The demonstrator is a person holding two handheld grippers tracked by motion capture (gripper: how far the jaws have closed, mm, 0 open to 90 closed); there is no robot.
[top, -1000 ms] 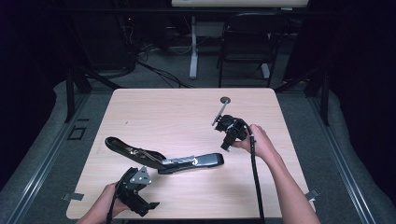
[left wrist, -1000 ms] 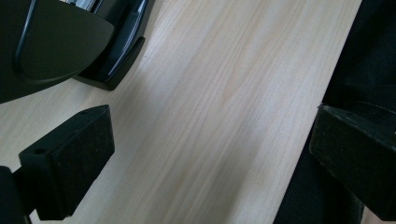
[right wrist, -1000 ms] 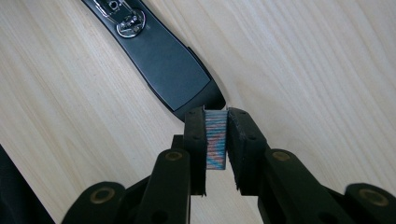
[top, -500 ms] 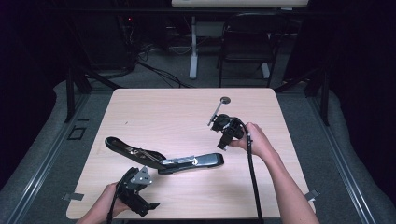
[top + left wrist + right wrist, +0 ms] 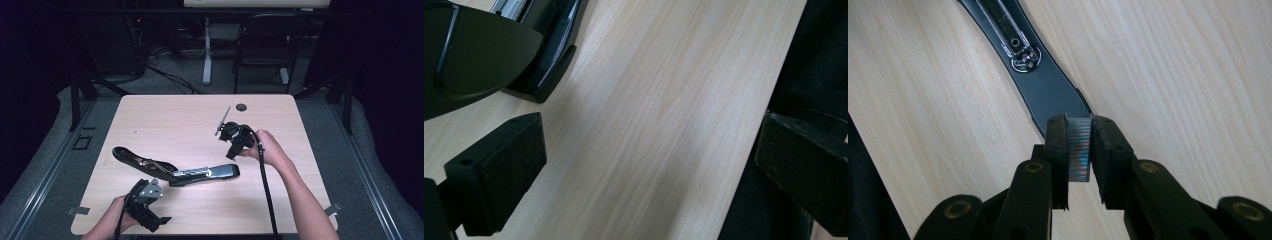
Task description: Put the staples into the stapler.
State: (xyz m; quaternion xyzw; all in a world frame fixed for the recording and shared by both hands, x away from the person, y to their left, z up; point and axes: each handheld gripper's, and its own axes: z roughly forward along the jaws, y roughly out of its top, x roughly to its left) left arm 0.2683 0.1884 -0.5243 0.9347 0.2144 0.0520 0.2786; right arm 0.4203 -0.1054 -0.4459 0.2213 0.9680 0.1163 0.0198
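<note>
The right gripper (image 5: 223, 126) is clenched on a strip of staples (image 5: 1079, 149), held above the table (image 5: 175, 120) at its far right. The opened stapler (image 5: 175, 172) lies near the middle. The left gripper (image 5: 649, 165), jaws spread with nothing between them, sits at the near edge beside it.

Opened stapler (image 5: 175, 170) mid-table (image 5: 165, 120), left tool (image 5: 145, 197) just nearer, right tool (image 5: 235, 137) with staple strip (image 5: 222, 121) beyond.
</note>
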